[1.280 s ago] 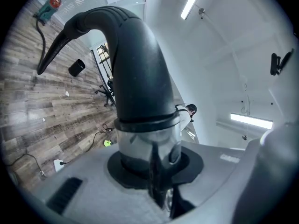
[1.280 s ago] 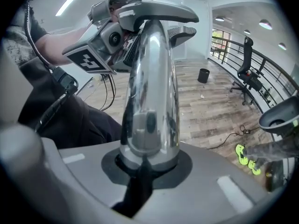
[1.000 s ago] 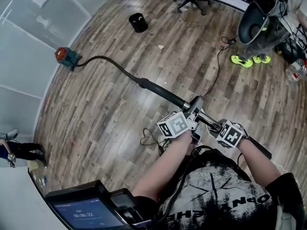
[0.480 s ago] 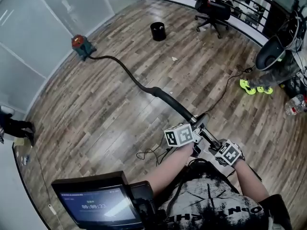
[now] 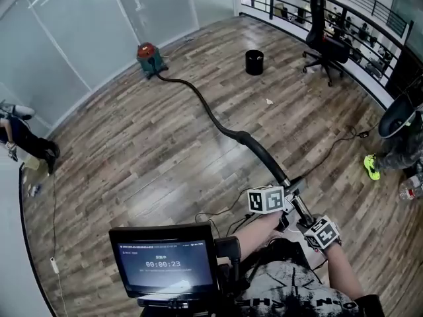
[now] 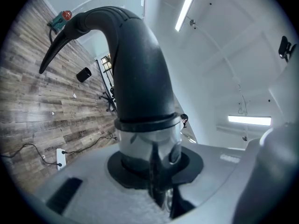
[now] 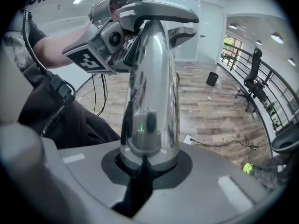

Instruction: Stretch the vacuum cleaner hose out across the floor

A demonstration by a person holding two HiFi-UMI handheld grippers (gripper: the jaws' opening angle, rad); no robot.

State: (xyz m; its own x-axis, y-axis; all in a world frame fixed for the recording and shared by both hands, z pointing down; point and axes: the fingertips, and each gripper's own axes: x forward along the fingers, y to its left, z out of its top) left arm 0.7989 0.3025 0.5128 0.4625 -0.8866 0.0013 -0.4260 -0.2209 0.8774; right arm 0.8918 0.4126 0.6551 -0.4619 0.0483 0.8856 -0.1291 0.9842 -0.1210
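Vacuum cleaner hose (image 5: 211,116): black and smooth-skinned, lying in a shallow S-curve across the grey-brown plank floor (image 5: 132,157), from the red-topped teal vacuum cleaner (image 5: 151,58) by the glass wall to a raised end in front of the person. Only the head view shows this full run. It also shows a black round bin (image 5: 254,62), an office chair (image 5: 326,43) and a mounted screen (image 5: 165,266) reading "00:00:23". Left gripper (image 6: 150,171): fingers closed on the translucent collar (image 6: 147,141) under the hose's flared black cuff. Its view alone shows ceiling strip lights and a white power strip (image 6: 60,157) on the floor. Right gripper (image 7: 142,164): fingers clamped on the mirror-bright chrome tube (image 7: 149,92), which curves up to a grey moulded handle (image 7: 159,10). Its view alone shows the left gripper's marker cube (image 7: 88,59) from the far side. Shirt lettering cut off, unreadable.
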